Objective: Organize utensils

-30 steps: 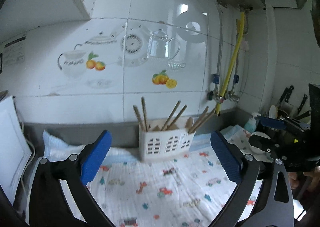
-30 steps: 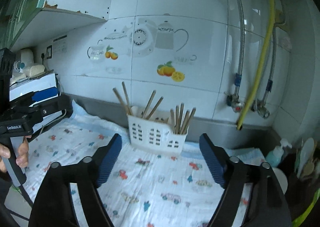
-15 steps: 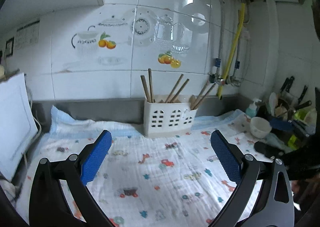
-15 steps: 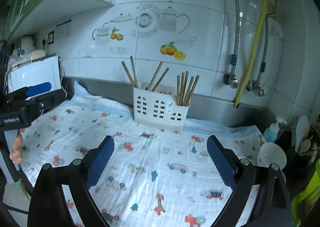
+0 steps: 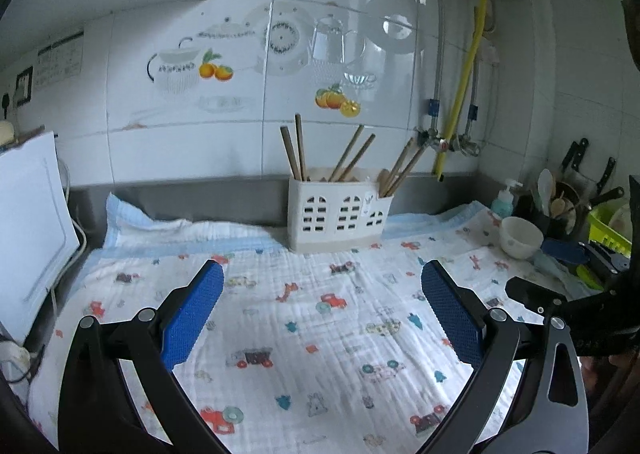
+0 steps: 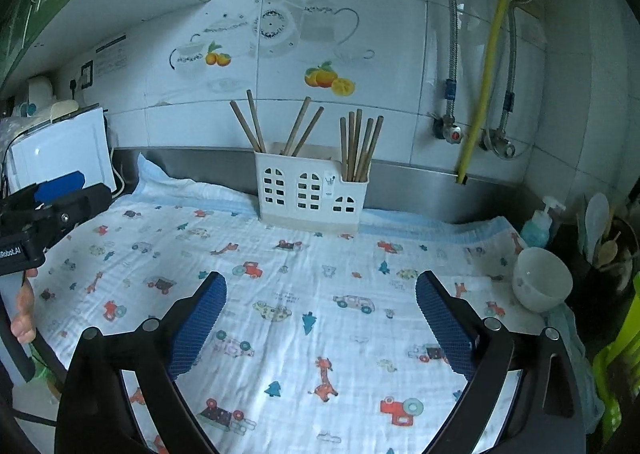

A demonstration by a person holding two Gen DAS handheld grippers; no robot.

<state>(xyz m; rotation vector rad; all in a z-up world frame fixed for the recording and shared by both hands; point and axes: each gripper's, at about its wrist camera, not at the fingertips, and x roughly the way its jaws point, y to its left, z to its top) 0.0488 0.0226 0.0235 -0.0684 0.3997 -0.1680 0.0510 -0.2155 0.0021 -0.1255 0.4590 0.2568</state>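
A white plastic utensil holder (image 5: 338,209) stands at the back of the counter against the tiled wall, and shows in the right wrist view (image 6: 310,197) too. Several brown chopsticks (image 6: 358,145) stand in its compartments, some leaning left, some upright in the right compartment. My left gripper (image 5: 322,302) is open and empty, held above the patterned cloth well in front of the holder. My right gripper (image 6: 320,306) is open and empty, also back from the holder. The left gripper's blue pad also shows at the left edge of the right wrist view (image 6: 60,183).
A patterned cloth (image 6: 280,294) covers the counter. A white bowl (image 6: 542,284) and a soap bottle (image 6: 538,228) stand at the right, with a dark pot of spoons (image 6: 608,250) and knives (image 5: 576,157) beyond. A white appliance (image 6: 60,149) stands at the left.
Both grippers have pulled back from the holder and tilted down, so more cloth shows. The holder looks smaller and farther. Both stay open.
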